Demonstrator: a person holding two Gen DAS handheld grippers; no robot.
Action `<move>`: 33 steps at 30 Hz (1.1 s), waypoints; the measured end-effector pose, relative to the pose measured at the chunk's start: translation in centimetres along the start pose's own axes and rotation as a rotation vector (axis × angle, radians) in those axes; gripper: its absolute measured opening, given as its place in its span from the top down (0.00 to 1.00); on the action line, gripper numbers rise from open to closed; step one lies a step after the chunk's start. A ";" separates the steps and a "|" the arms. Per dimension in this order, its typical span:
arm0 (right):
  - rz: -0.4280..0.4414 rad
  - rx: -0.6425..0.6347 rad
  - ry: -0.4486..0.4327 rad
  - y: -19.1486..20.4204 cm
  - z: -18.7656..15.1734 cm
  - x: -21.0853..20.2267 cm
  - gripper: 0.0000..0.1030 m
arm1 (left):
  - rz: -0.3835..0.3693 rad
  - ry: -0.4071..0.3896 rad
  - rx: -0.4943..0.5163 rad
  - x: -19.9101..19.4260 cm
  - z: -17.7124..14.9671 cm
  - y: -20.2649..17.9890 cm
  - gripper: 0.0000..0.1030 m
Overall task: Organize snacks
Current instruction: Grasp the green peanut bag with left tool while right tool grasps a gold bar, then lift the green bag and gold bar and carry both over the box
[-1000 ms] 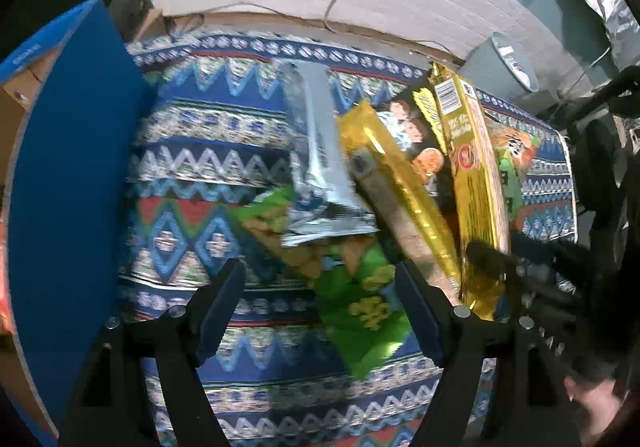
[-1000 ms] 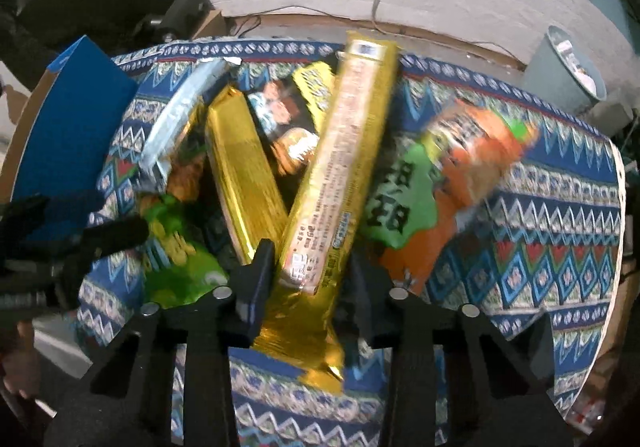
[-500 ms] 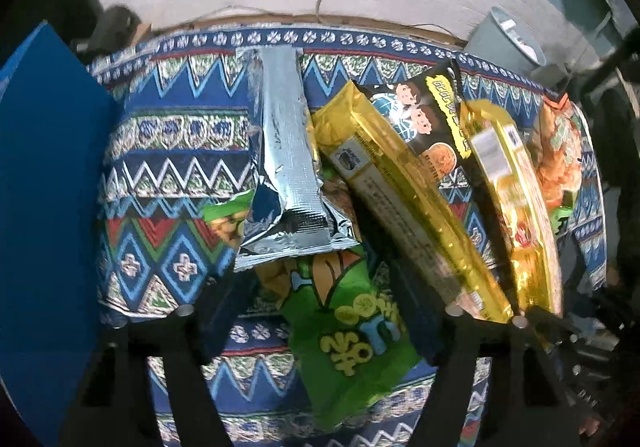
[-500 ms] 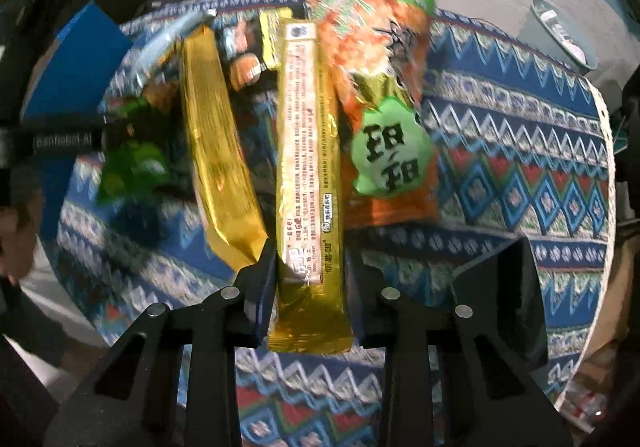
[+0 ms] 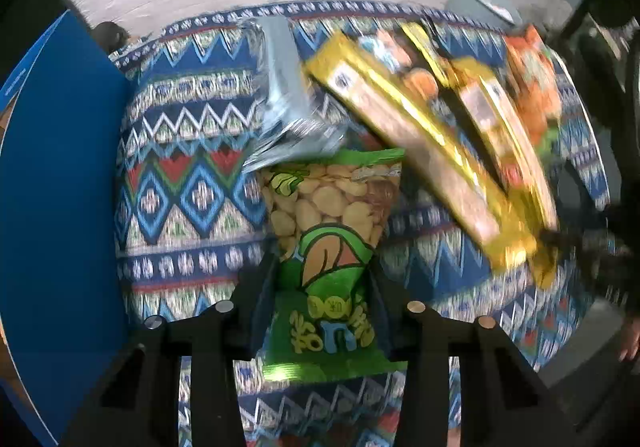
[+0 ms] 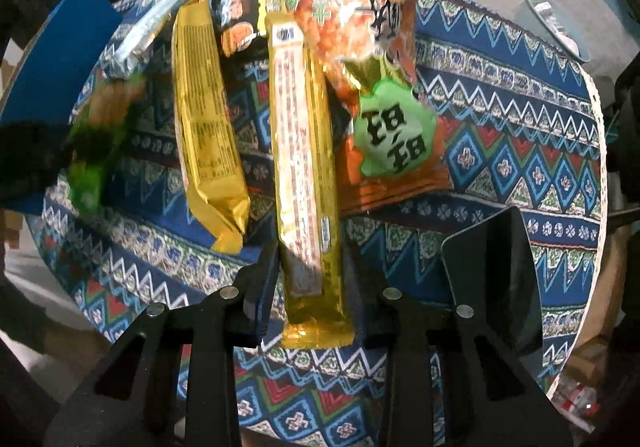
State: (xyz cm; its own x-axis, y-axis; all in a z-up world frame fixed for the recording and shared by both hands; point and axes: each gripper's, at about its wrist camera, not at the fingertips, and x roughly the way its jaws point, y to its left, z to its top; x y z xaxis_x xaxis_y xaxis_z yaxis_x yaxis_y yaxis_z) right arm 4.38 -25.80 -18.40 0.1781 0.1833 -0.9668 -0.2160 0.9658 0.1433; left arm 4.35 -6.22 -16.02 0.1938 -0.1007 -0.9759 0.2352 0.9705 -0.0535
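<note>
My left gripper (image 5: 320, 267) points down at a green snack bag (image 5: 332, 207) on the patterned tablecloth (image 5: 188, 183). Its jaws are closing, and the pads pinch the bag's waist. A silver pack (image 5: 288, 99) overlaps the bag's far end. My right gripper (image 6: 310, 259) has a long gold pack (image 6: 304, 151) between its fingers; the jaws are opening slightly, with the pads still against it. That pack lies beside an orange bag (image 6: 380, 67) and a second gold pack (image 6: 208, 119). In the right wrist view the green bag (image 6: 96, 135) shows blurred at the left.
A blue box (image 5: 60, 187) stands along the table's left side. A dark cookie bag (image 6: 240, 27) lies behind the gold packs. A dark flat panel (image 6: 492, 279) sits by my right finger. A grey bin (image 6: 556, 23) stands beyond the round table's far edge.
My left gripper moved over the green bag and its jaws narrowed onto it. My right gripper swung the long gold pack over to lie straight beside the orange bag, then stayed put.
</note>
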 end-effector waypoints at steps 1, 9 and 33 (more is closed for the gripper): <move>0.007 0.007 -0.001 0.0 0.4 0.0 0.65 | -0.001 0.006 0.006 0.0 -0.7 -0.1 0.58; 0.085 0.056 -0.018 -0.6 4.5 0.6 0.65 | 0.019 0.039 0.032 0.6 -3.3 -1.0 0.42; -0.008 -0.003 -0.071 0.4 6.0 3.0 0.54 | 0.020 0.029 0.025 4.6 0.7 -1.1 0.22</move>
State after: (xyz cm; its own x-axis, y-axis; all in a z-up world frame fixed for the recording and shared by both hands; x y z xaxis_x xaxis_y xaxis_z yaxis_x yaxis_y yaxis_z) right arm 10.63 -23.80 -19.95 0.2479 0.1882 -0.9503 -0.2170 0.9668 0.1349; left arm 5.67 -7.91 -20.34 0.1707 -0.0744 -0.9825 0.2553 0.9664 -0.0288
